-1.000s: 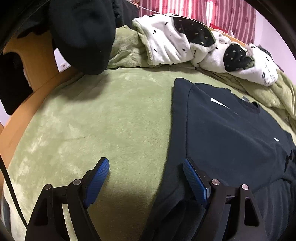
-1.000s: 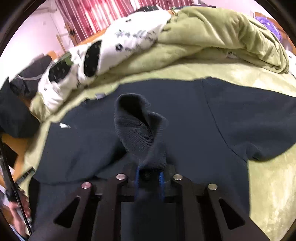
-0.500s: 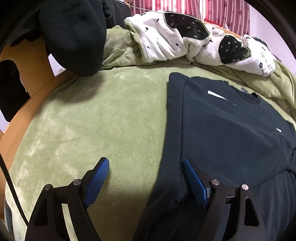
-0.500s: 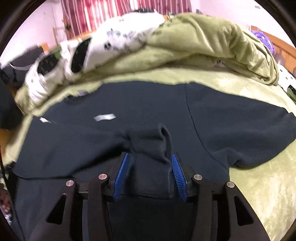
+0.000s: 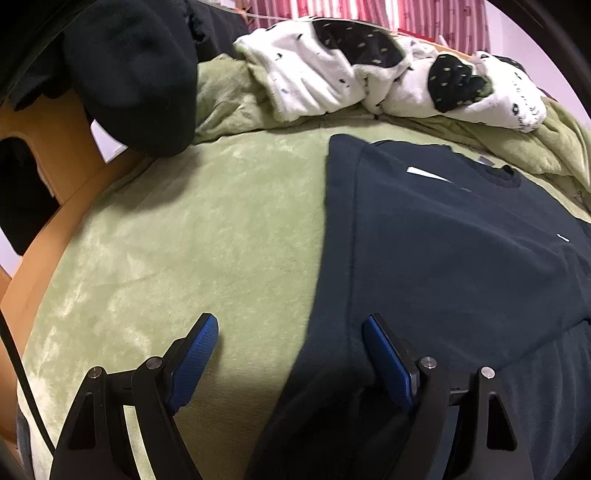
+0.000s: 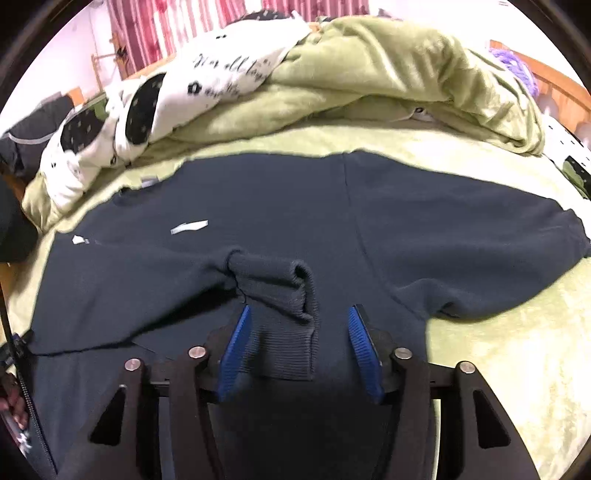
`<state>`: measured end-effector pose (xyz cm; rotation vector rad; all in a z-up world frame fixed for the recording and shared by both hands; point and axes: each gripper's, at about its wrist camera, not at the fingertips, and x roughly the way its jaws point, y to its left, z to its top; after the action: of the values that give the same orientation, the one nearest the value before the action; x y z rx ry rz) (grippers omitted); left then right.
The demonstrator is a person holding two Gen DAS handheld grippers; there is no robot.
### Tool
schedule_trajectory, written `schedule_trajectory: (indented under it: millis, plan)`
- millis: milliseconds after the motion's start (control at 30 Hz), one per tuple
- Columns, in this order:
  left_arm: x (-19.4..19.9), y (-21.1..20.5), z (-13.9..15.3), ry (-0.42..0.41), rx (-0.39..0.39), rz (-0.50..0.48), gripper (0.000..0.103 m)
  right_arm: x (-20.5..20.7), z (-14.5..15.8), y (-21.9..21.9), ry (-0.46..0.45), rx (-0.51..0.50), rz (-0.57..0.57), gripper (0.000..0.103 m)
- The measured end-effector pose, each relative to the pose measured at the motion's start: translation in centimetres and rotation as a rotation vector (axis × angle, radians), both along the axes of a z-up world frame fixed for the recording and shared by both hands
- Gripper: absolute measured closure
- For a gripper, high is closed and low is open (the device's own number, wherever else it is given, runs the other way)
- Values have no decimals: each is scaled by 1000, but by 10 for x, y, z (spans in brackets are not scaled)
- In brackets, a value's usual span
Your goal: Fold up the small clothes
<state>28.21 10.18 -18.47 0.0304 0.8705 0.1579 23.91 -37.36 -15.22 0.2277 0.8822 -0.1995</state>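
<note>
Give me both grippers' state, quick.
Left gripper: open, holding nothing.
Right gripper: open, ribbed cuff of dark sweatshirt lying loose between its fingers.

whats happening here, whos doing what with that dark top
A person is folding a dark sweatshirt spread on a green blanket. One sleeve lies folded across the body, its ribbed cuff between the open jaws of the right hand-held gripper. The left hand-held gripper, also open, straddles the sweatshirt's side edge.

sweater (image 6: 280, 206): dark navy | blanket (image 5: 192, 236): green | quilt (image 5: 332, 70): white, black spots | curtain (image 6: 147, 26): red-striped
</note>
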Motion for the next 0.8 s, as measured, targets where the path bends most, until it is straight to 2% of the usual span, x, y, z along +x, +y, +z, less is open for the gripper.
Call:
schedule_trajectory:
  millis: [133,200,300,367,467,633,800]
  plan:
    - [-6,-16,14,-18,-19,-14,25,-21,27,-13,-71,25,-31,49]
    - [-11,-24,27,-47,-57,-21,28,-31,41,-22,-87,8,-42,49]
    - [-19,-42,50,-99,-97,-49,28,-47,65,-39,-116,-77,-58,49]
    - [-18,-58,63,-115,-84,-53,28,-63,79,-59,-142,-154,-71,45]
    - [-11,-81,73,-112,-74,-65,26,-79,87,-91,-152,-208,-96,39]
    - [-1,-114,73,-120,-60,-89,26,-97,68,-158,-94,-198,-141,39]
    - [12,-141,56,-118,15,-96,26,-102,17,-224,-45,-104,-214,39]
